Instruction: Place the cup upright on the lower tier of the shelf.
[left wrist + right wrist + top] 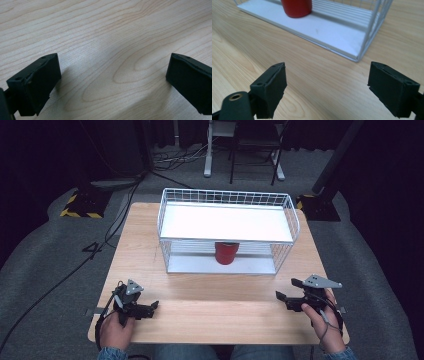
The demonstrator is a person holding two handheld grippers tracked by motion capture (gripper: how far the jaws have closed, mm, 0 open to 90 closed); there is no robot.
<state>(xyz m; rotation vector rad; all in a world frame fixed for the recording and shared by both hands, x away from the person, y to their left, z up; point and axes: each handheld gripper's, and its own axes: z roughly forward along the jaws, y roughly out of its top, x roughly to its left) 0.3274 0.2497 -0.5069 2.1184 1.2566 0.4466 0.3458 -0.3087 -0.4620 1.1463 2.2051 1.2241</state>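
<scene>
Two grippers, left [154, 305] and right [278, 295], rest with jaws apart and empty on the table [210, 310]. Both face the wire shelf [227, 200]. Its red cup [225, 253] on the lower tier looks the likely target.

cup [226, 252] on lower shelf of rack [227, 222], mid-table [145, 255].

High view looks down on the table [210, 315]; both gripper views skim its wood closely.

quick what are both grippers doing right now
Left gripper: open, holding nothing, over bare table.
Right gripper: open, holding nothing, facing the red cup.
</scene>
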